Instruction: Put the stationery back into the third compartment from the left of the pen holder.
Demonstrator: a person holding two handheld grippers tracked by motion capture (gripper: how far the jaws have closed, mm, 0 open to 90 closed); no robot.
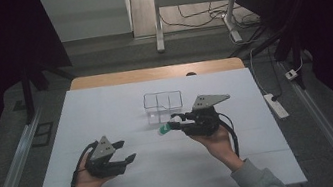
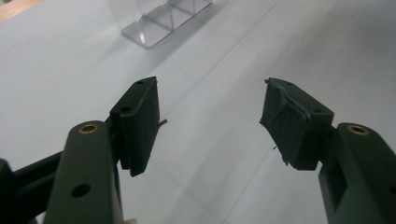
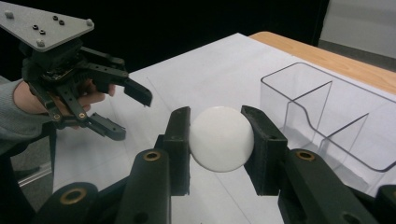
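My right gripper (image 1: 171,123) (image 3: 217,119) is shut on a small round object (image 3: 219,140), held just above the table. The object looks white and smooth in the right gripper view; in the high view it shows a green end (image 1: 163,131). It hovers just in front of a clear plastic box (image 1: 164,105) (image 3: 322,116) with dividers inside, at the middle of the table. My left gripper (image 1: 129,149) (image 2: 210,93) is open over the white sheet at the front left, with nothing between its jaws. It also appears in the right gripper view (image 3: 134,116).
A white sheet (image 1: 106,108) covers most of a wooden table (image 1: 101,80). The clear box (image 2: 159,23) lies ahead of the left gripper. Beyond the table are desk legs (image 1: 158,24), cables and a power strip (image 1: 276,105) on the floor.
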